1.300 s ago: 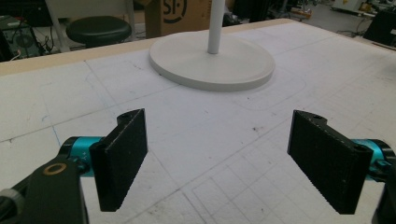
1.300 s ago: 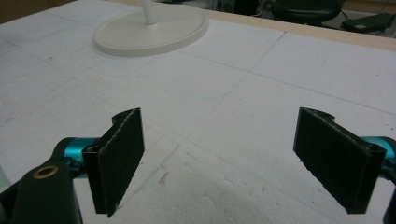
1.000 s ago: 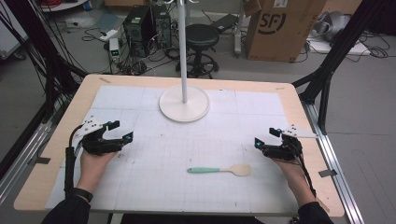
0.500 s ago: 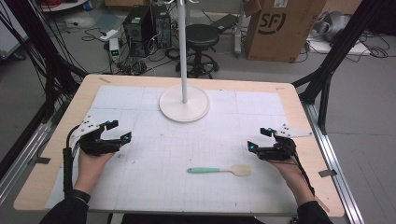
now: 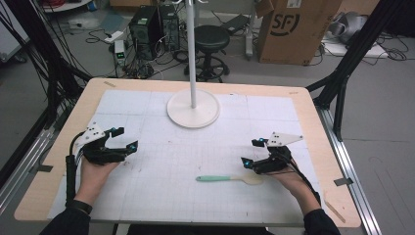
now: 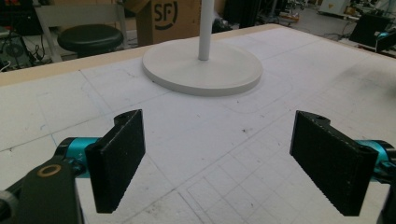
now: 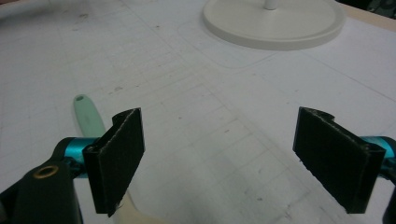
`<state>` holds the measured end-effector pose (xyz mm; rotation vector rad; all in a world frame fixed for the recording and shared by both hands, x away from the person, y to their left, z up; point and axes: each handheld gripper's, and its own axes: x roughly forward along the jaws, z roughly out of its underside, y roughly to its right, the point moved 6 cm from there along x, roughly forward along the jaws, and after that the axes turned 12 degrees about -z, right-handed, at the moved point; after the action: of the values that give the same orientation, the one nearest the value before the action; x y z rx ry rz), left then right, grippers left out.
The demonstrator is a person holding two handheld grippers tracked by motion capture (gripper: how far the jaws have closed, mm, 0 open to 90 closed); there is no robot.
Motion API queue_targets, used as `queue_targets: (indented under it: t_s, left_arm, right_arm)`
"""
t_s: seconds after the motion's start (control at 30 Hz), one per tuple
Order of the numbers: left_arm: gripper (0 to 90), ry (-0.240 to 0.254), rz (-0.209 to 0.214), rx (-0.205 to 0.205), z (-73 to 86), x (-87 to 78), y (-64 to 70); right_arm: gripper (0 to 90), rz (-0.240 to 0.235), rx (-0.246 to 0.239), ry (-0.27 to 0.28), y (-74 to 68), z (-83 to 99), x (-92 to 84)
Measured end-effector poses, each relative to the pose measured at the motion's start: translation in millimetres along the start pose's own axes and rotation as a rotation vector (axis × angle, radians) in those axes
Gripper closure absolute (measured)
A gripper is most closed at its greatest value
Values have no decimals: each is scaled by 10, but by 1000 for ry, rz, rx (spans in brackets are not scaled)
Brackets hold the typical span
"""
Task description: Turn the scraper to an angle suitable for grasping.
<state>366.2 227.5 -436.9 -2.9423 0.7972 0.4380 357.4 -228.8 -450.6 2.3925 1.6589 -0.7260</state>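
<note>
High view: left gripper (image 5: pixel 125 140) jaws spread, empty, at table's (image 5: pixel 313 105) left; right gripper (image 5: pixel 252 152) jaws spread, empty, just above the bowl end of mint-handled spoon (image 5: pixel 230 179) lying flat near front edge, white stand base (image 5: pixel 193 108) behind.

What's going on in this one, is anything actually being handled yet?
Not yet. A person holds a gripper in each hand over the gridded table. Both are open and hold nothing. The right gripper hangs just above the bowl end of the spoon, which lies flat on the mat. The left gripper sits off to the left, pointed toward the white stand.
</note>
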Motion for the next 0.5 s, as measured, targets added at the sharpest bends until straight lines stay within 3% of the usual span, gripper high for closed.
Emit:
queue_targets:
  t_s: [0.27, 0.5]
  left_arm:
    - [187, 5, 4, -3, -2, 13, 13]
    - [188, -2, 3, 4, 7, 17, 9]
  right_arm:
    - [157, -73, -32, -69, -138, 56, 133]
    - [157, -92, -38, -92, -176, 81, 187]
